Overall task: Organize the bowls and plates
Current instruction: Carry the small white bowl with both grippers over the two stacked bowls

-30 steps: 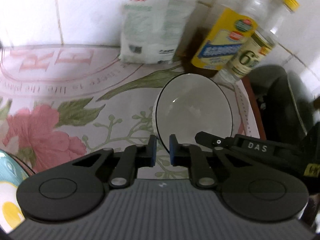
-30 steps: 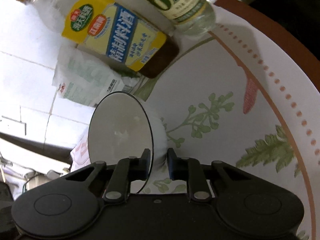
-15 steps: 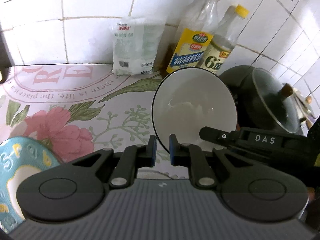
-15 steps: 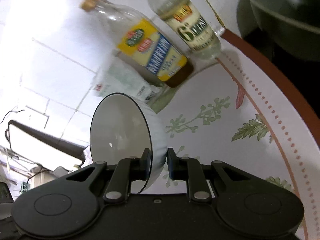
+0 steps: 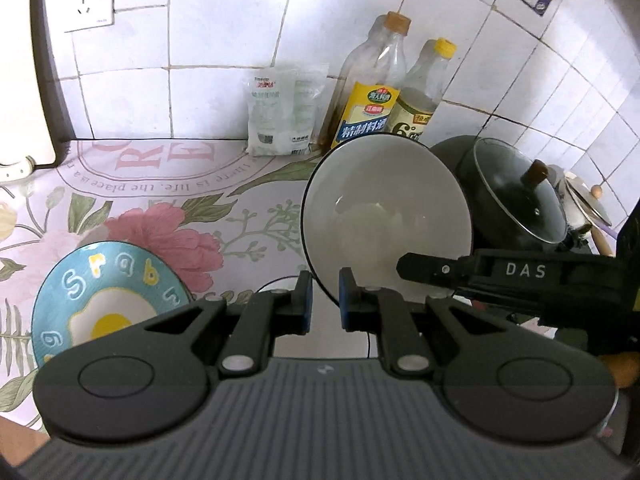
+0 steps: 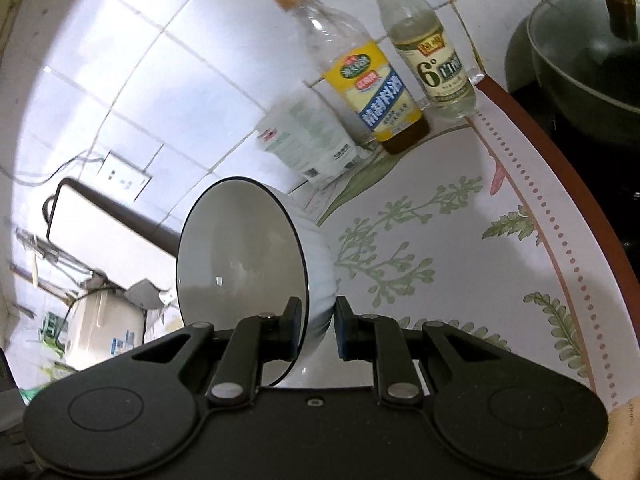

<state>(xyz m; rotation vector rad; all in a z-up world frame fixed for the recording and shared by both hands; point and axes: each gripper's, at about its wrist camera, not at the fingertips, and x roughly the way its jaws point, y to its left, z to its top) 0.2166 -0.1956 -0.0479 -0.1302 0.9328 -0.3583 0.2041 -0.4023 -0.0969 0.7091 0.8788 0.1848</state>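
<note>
Two grippers of mine pinch one white bowl (image 5: 384, 216) above a flowered tablecloth (image 5: 168, 196).

My right gripper (image 6: 317, 330) has closed its fingers on the rim, one inside, one outside; my left gripper (image 5: 322, 304) clamps another part of the rim. The bowl is tilted on edge, hiding the cloth behind it. A lidded pot (image 5: 516, 196) crowds the right, two bottles (image 5: 370, 96) and a bag (image 5: 282, 110) line the tiled wall, and a blue egg plate (image 5: 104, 304), partly cut off, lies left.

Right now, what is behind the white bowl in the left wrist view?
Behind the white bowl stand two bottles, their lower labels covered by its rim, and a lidded dark pot, partly hidden. Counter beneath is unseen.
</note>
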